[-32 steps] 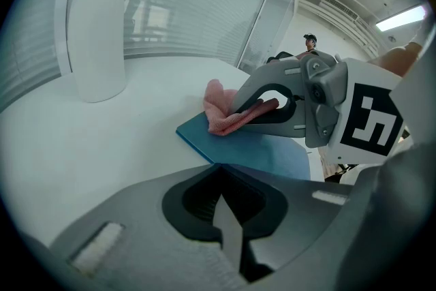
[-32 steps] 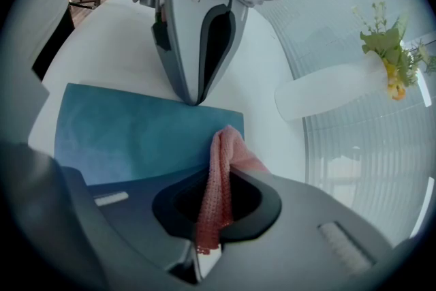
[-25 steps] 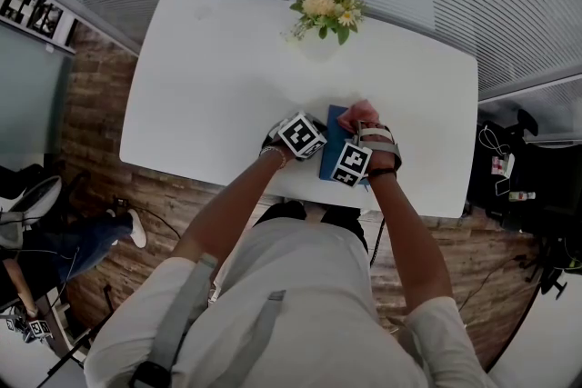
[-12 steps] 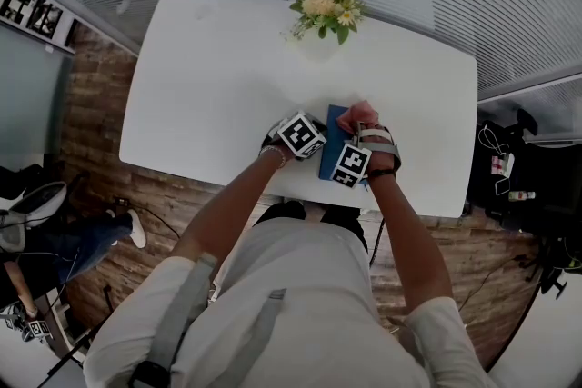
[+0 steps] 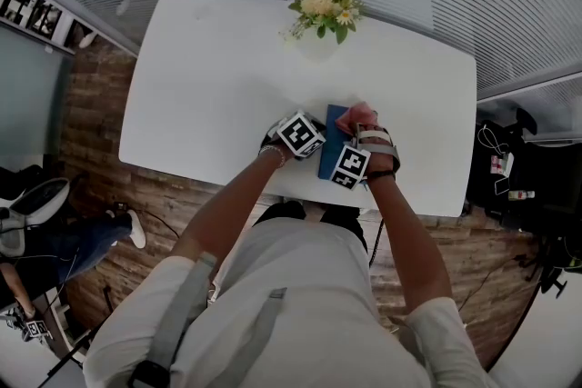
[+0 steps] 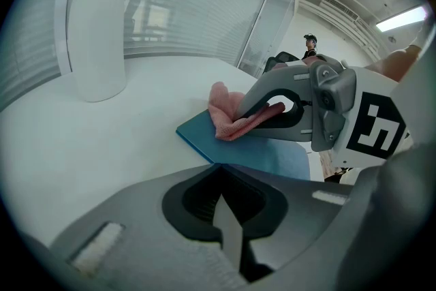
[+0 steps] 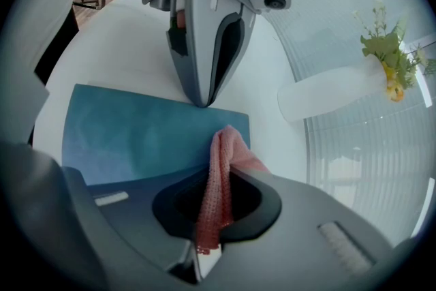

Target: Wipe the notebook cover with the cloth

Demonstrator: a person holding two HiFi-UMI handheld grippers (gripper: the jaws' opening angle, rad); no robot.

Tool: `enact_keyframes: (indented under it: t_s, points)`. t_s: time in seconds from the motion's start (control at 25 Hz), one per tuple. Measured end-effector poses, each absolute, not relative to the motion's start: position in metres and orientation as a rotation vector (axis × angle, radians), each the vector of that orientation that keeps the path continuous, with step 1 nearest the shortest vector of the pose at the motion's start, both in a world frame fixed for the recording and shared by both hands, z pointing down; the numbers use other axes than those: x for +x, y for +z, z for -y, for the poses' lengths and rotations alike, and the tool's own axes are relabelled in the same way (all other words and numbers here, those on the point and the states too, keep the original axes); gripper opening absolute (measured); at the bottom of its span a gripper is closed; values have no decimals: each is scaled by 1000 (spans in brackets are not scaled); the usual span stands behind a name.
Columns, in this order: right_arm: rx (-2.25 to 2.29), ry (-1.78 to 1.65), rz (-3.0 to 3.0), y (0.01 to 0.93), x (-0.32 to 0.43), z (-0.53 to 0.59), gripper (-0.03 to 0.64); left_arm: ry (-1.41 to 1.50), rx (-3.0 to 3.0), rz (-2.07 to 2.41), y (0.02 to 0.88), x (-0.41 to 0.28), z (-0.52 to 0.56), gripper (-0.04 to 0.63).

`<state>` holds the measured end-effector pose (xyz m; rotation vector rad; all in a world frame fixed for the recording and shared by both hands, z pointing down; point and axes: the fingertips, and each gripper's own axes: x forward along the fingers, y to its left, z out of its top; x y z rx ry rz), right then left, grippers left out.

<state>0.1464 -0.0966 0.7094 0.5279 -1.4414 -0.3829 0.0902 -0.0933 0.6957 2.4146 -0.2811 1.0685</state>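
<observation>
Pink cloth (image 7: 218,174) pinched in right hand-held gripper (image 7: 206,249), lying on blue notebook (image 7: 136,133).

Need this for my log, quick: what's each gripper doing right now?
Left gripper: shut, empty, tips at the blue notebook's edge.
Right gripper: shut on the pink cloth, over the notebook.

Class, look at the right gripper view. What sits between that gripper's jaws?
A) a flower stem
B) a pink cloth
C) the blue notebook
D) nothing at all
B: in its own view the right gripper has its jaws closed on the pink cloth, which folds forward onto the blue notebook lying flat on the table.
</observation>
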Motion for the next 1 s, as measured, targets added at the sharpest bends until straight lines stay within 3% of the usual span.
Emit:
enact_keyframes:
  t_s: [1.0]
  points:
    - [530, -380, 1449, 709, 143, 82, 6, 1070, 2420, 285, 696, 90, 94, -5]
